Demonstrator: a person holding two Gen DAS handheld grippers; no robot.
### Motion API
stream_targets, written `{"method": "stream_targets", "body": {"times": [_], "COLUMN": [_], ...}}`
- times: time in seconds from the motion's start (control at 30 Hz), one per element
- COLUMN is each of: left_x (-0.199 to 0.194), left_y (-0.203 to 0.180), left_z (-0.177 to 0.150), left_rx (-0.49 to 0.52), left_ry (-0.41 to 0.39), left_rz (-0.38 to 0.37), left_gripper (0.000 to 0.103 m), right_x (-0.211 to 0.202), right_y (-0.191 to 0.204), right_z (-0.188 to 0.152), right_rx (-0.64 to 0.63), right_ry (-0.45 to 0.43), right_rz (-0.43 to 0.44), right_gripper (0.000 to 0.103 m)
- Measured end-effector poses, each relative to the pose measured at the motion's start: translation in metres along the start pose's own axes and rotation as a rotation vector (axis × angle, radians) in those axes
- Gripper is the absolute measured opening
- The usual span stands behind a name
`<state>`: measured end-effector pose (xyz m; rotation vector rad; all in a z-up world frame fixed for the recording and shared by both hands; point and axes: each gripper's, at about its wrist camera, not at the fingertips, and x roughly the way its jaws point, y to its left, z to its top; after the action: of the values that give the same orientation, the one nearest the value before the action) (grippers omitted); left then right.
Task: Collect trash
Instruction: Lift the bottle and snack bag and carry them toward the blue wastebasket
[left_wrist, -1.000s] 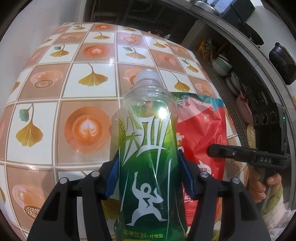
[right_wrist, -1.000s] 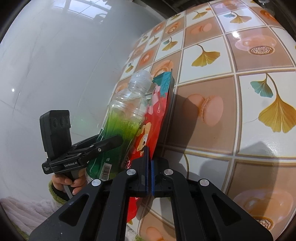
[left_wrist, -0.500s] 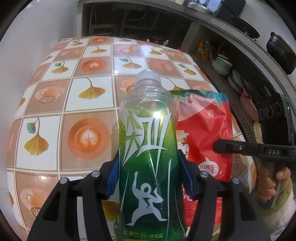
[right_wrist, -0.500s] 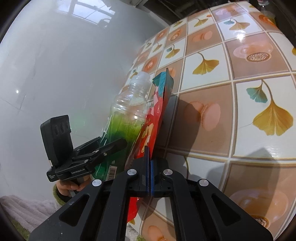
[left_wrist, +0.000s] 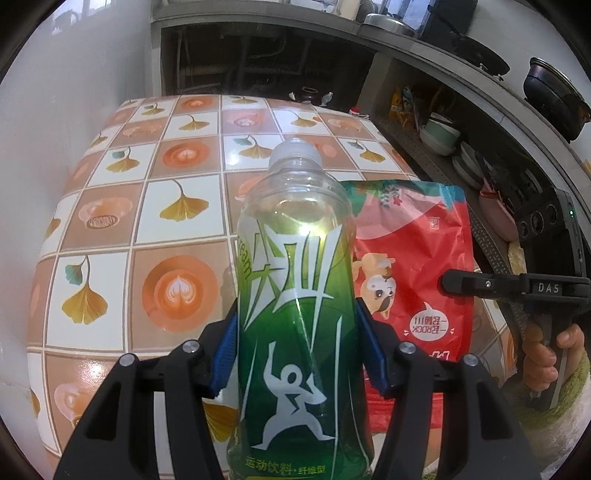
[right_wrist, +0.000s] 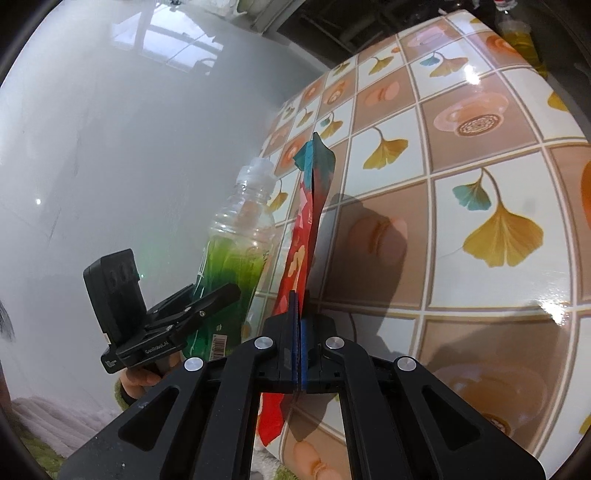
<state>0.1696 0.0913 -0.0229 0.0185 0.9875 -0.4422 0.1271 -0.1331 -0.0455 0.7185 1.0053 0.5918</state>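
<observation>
My left gripper is shut on a green plastic drink bottle with a white cap, held upright above the table. The bottle also shows in the right wrist view, with the left gripper clamped on it. My right gripper is shut on a flat red snack bag, held edge-on. The bag hangs just right of the bottle in the left wrist view, with the right gripper pinching its right edge.
Below lies a table with an orange and white leaf-pattern cloth, against a white wall. Dark shelves with bowls and pots stand at the right. A bottle of yellow liquid stands at the table's far end.
Both grippers have risen and pulled back from the table, each keeping hold of its item. More of the table and shelves shows now.
</observation>
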Motion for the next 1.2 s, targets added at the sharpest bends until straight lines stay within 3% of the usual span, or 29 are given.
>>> {"method": "stream_targets", "body": {"times": [0.83, 1.2], "left_x": [-0.014, -0.032], "left_y": [-0.011, -0.041], "left_z": [0.002, 0.016], "left_rx": [0.041, 0.103], "left_ry": [-0.046, -0.096], "left_rz": [0.018, -0.035], "left_gripper": [0.056, 0.056], "right_x": [-0.023, -0.065], "right_y": [-0.007, -0.017], "right_z": [-0.006, -0.032], "right_rx": [0.024, 0.069], "right_ry": [-0.051, -0.156], "right_rz": [0.039, 0.053], "right_gripper": [0.0, 0.0]}}
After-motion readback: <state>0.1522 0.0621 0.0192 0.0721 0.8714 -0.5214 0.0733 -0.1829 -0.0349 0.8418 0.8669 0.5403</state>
